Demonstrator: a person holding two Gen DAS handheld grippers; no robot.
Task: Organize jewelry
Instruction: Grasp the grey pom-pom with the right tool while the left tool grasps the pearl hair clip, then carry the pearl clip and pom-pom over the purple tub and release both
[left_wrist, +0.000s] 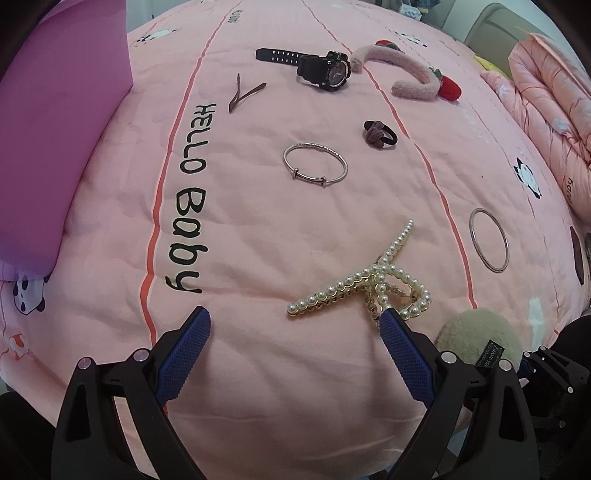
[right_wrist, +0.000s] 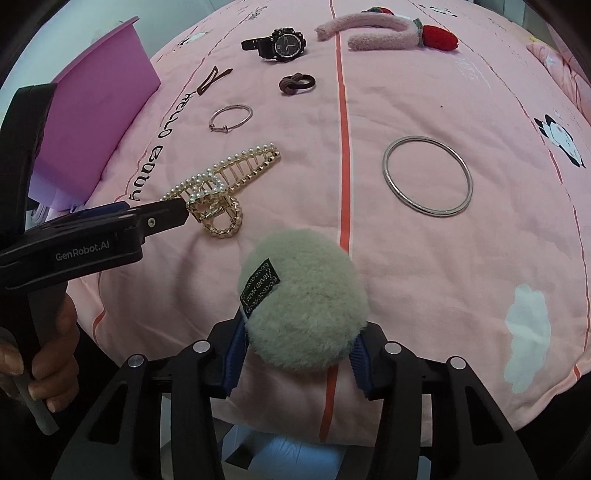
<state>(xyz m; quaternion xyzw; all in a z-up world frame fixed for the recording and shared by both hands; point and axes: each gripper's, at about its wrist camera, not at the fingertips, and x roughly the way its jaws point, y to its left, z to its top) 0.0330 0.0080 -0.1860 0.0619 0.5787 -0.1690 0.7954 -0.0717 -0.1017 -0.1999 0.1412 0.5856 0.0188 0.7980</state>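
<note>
The right gripper (right_wrist: 299, 354) is pointing steeply down at the bed, and its blue pads (right_wrist: 234, 360) are pressing in on both sides of a fluffy grey-green pompom (right_wrist: 306, 299) with a small dark label; the pompom is filling the gap between them, so it is gripped. The left gripper (left_wrist: 295, 325) is hovering just beside it with its jaws standing wide apart and nothing between them; its right fingertip (left_wrist: 391, 321) is sitting at the spring end of a pearl hair claw (left_wrist: 373, 284), though whether it is actually touching is hard to tell. A hand (right_wrist: 51, 354) is wrapping around that gripper's handle.

Everything is lying on a pink quilt (right_wrist: 424, 280). Beyond the claw a thin silver bangle (left_wrist: 316, 162) is lying flat, and off to the right a plain silver ring bangle (right_wrist: 428, 173) is lying well apart from it. Farther back are a brown hair tie (right_wrist: 297, 83), a brown snap clip (right_wrist: 214, 79), a black watch (right_wrist: 280, 44) and a pink fuzzy headband (right_wrist: 376, 35) with a red strawberry. A purple box (right_wrist: 99, 122) is standing at the left edge.
</note>
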